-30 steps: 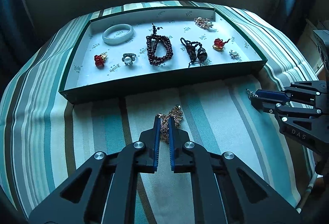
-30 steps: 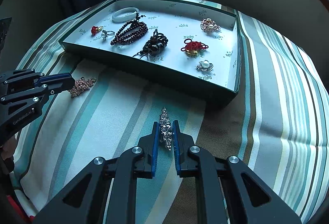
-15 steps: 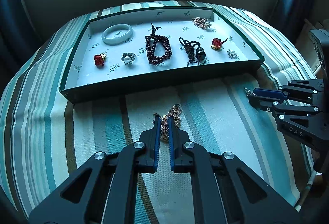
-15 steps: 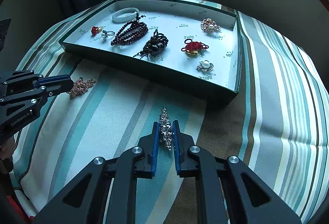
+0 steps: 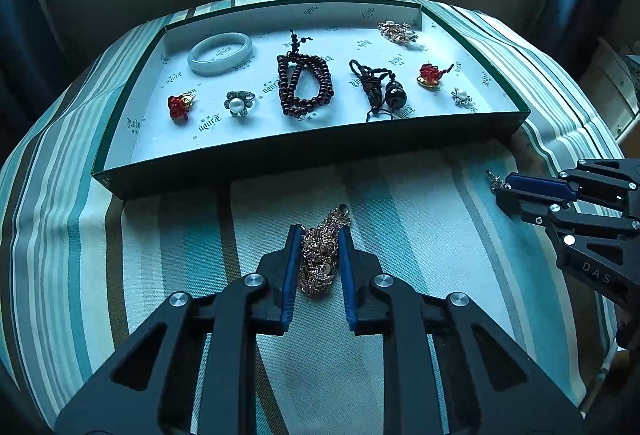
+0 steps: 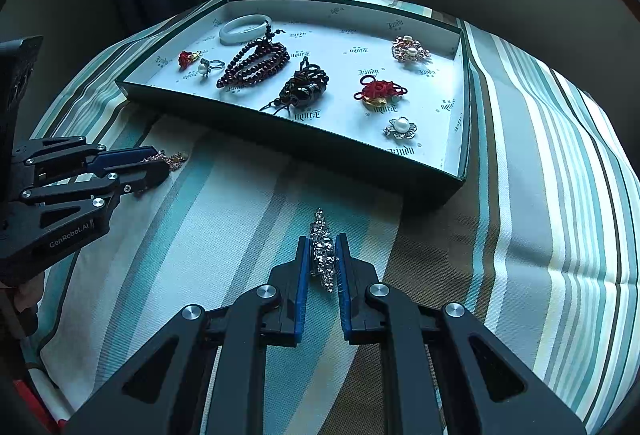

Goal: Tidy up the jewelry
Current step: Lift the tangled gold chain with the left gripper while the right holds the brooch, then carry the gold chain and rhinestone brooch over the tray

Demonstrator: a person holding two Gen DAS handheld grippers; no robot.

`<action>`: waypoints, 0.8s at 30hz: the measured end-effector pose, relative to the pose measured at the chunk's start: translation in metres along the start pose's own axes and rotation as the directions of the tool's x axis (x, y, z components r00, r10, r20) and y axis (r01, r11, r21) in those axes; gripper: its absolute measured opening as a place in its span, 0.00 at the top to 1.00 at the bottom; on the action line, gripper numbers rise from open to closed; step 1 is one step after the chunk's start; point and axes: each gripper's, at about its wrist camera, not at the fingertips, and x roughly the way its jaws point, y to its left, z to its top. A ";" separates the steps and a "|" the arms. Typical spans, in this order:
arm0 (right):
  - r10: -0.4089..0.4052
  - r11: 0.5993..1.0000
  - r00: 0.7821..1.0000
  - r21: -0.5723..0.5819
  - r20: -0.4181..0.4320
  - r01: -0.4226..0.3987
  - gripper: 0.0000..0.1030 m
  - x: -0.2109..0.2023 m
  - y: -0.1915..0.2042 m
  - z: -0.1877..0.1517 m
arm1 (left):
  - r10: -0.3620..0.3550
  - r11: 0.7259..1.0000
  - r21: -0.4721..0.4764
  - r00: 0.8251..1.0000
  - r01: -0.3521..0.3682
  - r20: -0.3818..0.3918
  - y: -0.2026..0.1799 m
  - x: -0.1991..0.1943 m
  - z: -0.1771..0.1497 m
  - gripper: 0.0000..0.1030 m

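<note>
Left hand-held gripper (image 5: 318, 241): jaws opening, one gold chain (image 5: 322, 255) between them on striped cloth (image 5: 420, 235). Right hand-held gripper (image 6: 322, 251): pinching one crystal brooch (image 6: 323, 249). Beyond: one green tray (image 5: 304, 159) containing eight pieces, including one white bangle (image 5: 221, 52).

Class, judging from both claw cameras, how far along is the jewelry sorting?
Done: eight pieces lie in the tray. In hand: the right claw grips a silver brooch; the left claw is opening around a gold chain on the cloth. Left: both go in.
</note>
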 end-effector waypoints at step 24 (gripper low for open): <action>0.000 1.000 0.999 -0.004 0.050 0.001 0.87 -0.020 0.008 0.007 | 0.020 1.000 -0.005 0.992 -0.020 0.125 0.006 -0.055 0.009 0.85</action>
